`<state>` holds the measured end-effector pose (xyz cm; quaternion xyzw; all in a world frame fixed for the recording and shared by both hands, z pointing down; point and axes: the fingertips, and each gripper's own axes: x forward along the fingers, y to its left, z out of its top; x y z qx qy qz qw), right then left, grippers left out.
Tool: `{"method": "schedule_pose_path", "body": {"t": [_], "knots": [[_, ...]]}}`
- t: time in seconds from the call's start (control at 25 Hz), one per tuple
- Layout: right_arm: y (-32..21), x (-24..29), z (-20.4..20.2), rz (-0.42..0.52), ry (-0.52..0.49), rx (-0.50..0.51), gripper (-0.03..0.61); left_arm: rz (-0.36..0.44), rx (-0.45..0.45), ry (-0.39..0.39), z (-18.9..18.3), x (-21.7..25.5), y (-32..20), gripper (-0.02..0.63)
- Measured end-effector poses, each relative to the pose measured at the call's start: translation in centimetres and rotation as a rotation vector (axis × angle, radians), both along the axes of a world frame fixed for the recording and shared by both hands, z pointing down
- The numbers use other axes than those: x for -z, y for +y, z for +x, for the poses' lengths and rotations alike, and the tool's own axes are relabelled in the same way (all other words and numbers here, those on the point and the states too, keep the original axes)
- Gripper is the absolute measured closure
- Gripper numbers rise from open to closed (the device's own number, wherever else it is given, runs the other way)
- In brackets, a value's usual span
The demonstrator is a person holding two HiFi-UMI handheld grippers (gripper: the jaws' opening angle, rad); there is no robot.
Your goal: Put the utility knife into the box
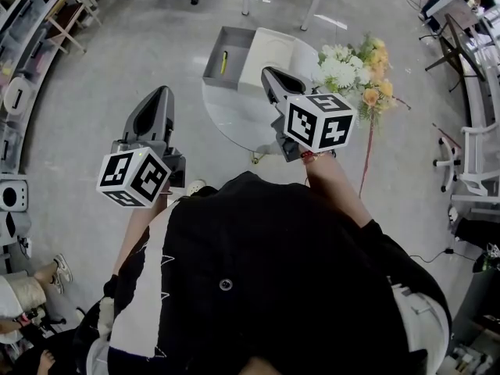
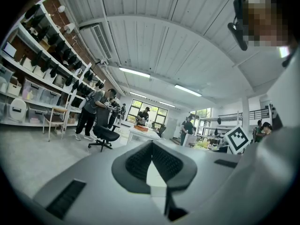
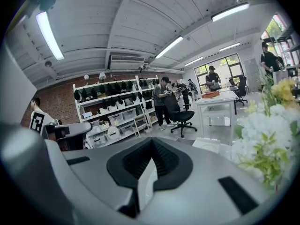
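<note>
Two tools are up in front of you, the left tool (image 1: pixel 162 94) and the right tool (image 1: pixel 271 74), both clenched on nothing. Farther out, at the far edge of the round worktop (image 1: pixel 231 118), the utility knife (image 1: pixel 223 61) lies inside the grey box (image 1: pixel 216 73), with flowers (image 1: pixel 355 73) to its right.

The person is wearing a black top (image 1: pixel 266 241) with a white side panel (image 1: pixel 141 307) and a round button (image 1: pixel 226 284). The grey left gripper (image 1: pixel 162 92) and right gripper (image 1: pixel 270 73) are each carrying a black-and-white marker cube (image 1: pixel 134 176).
</note>
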<state>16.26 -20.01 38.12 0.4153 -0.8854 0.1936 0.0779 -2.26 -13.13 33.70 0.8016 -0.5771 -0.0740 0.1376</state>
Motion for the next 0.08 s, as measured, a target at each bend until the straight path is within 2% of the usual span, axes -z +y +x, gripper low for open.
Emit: {"method": "schedule_pose_path", "body": {"t": [0.08], "knots": [[0.01,-0.08,0.01,-0.002,0.001,-0.001,0.574,-0.001,0.000,0.001,0.00,-0.04,-0.02,0.603]]}}
